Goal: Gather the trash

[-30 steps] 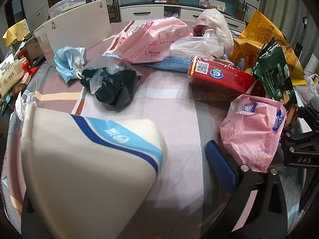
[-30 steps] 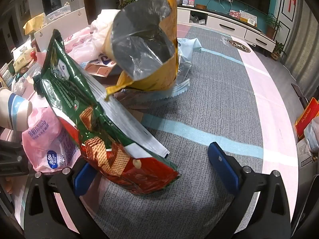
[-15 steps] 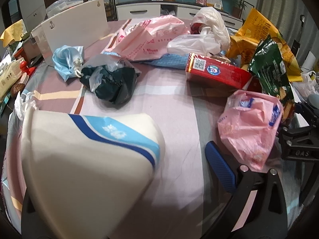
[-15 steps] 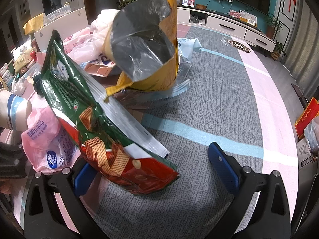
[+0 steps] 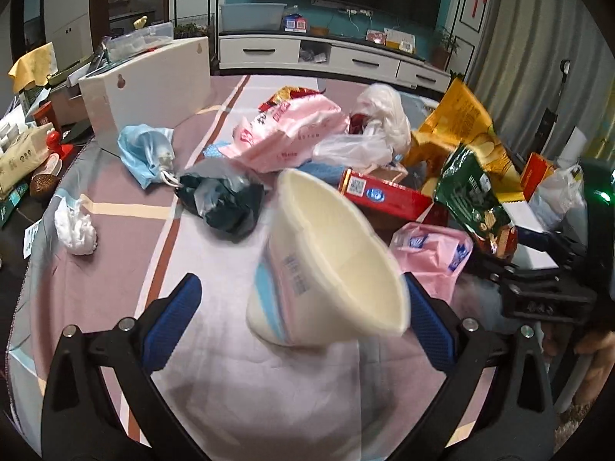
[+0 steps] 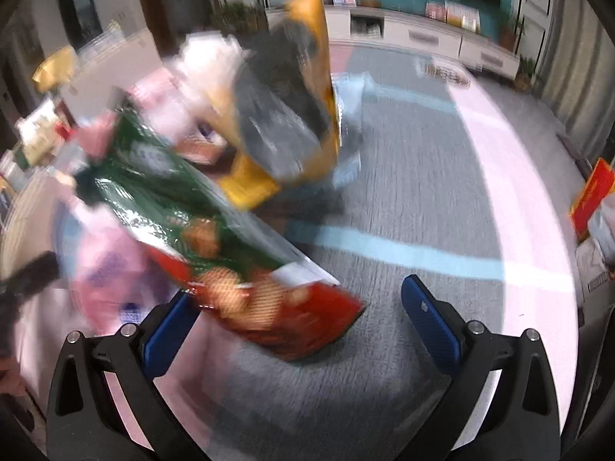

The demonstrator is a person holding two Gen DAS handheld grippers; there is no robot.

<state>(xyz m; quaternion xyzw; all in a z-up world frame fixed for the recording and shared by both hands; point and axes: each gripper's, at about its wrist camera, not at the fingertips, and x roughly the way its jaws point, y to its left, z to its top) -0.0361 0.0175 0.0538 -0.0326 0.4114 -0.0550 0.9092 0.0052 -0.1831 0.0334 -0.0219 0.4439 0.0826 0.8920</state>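
Note:
A cream paper bowl (image 5: pixel 330 269) with a blue stripe lies tilted and blurred between the fingers of my left gripper (image 5: pixel 303 322), whose jaws stand wide open; the bowl rests against the right pad, clear of the left one. Trash lies beyond it: a pink bag (image 5: pixel 434 257), a dark green bag (image 5: pixel 226 203), a red box (image 5: pixel 384 196), a green snack bag (image 5: pixel 476 199). My right gripper (image 6: pixel 303 322) is open and empty, with the green and red snack bag (image 6: pixel 230 269) just beyond its left finger and a yellow chip bag (image 6: pixel 284 115) behind. The right wrist view is motion-blurred.
A white board (image 5: pixel 150 88) stands at the back left. A blue bag (image 5: pixel 146 150), a white wad (image 5: pixel 77 226), pink bags (image 5: pixel 292 130) and clear bags (image 5: pixel 369 130) lie on the striped cloth (image 5: pixel 127 276). A grey rug (image 6: pixel 403 199) spreads to the right.
The bowl has left my left gripper's hold and tipped to the right between the opened fingers. The left camera has pulled back. The right gripper is moving; its view is now blurred.

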